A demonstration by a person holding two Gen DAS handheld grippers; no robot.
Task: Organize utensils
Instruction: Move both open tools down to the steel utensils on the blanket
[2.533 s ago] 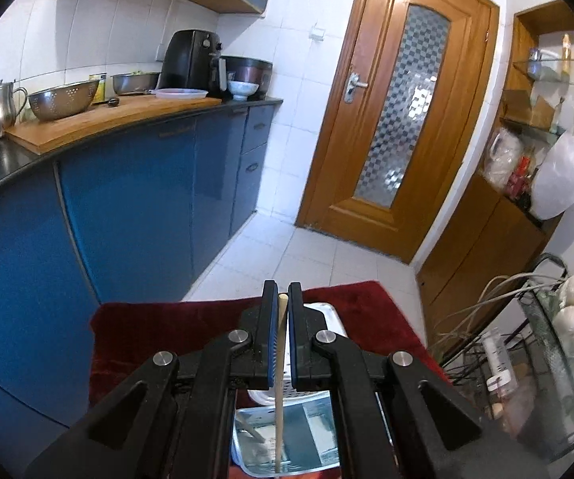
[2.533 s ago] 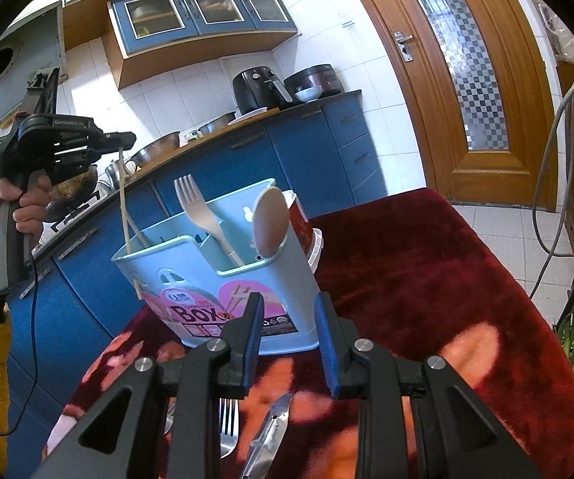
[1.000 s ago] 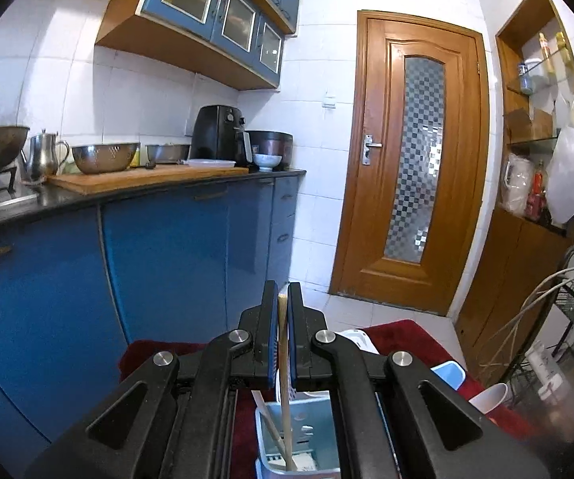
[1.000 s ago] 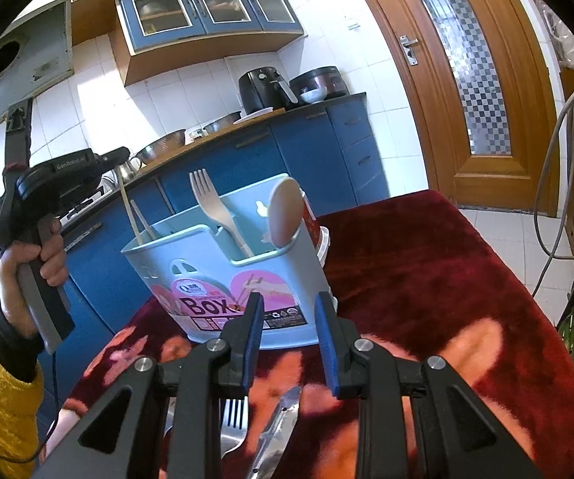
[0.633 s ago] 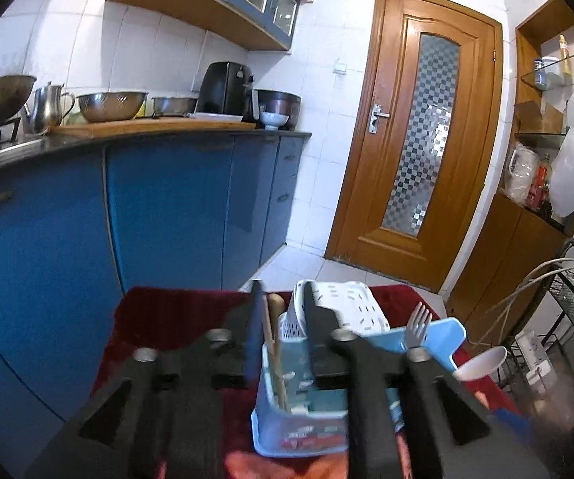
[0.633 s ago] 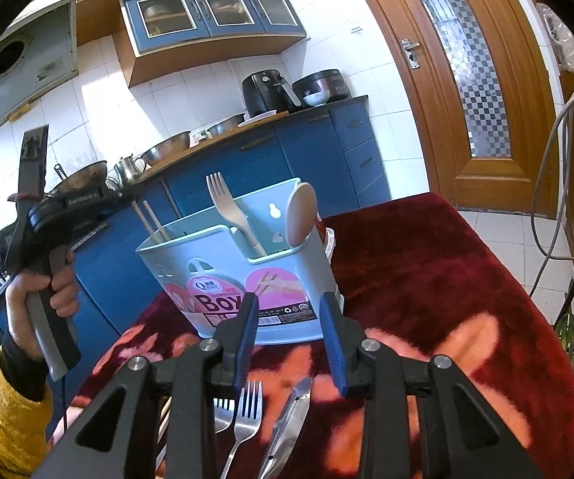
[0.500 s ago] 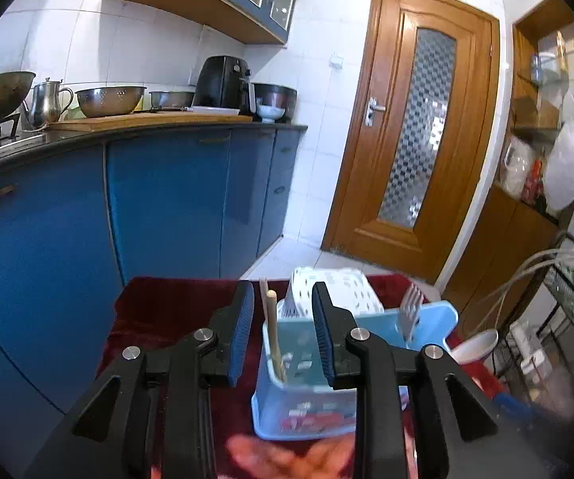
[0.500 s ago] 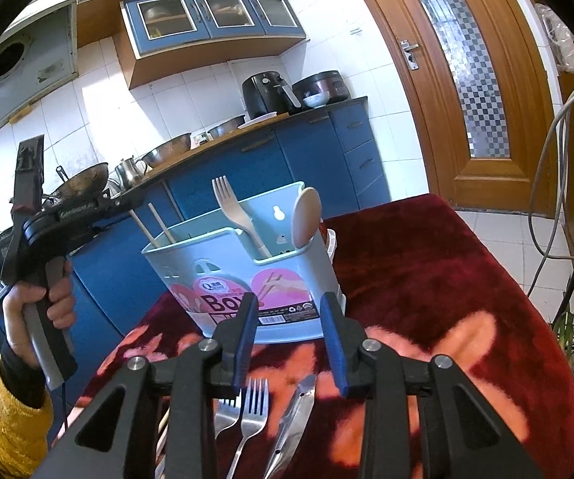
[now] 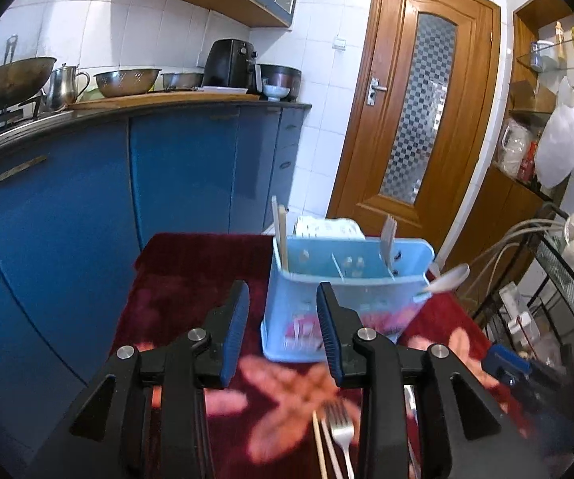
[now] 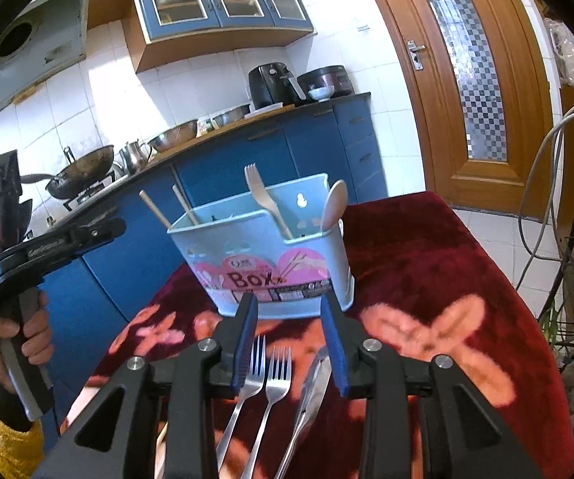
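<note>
Left wrist view: the left gripper (image 9: 283,331), fingers spread and empty, faces the blue utensil box (image 9: 346,299) near the far edge of the red cloth (image 9: 191,271); chopsticks (image 9: 281,235) stand in its end compartment, sorted by type. Right wrist view: the right gripper (image 10: 288,341), also spread, hovers above two steel forks (image 10: 261,383) and tongs (image 10: 312,387) at the near edge, likely the next picks.
</note>
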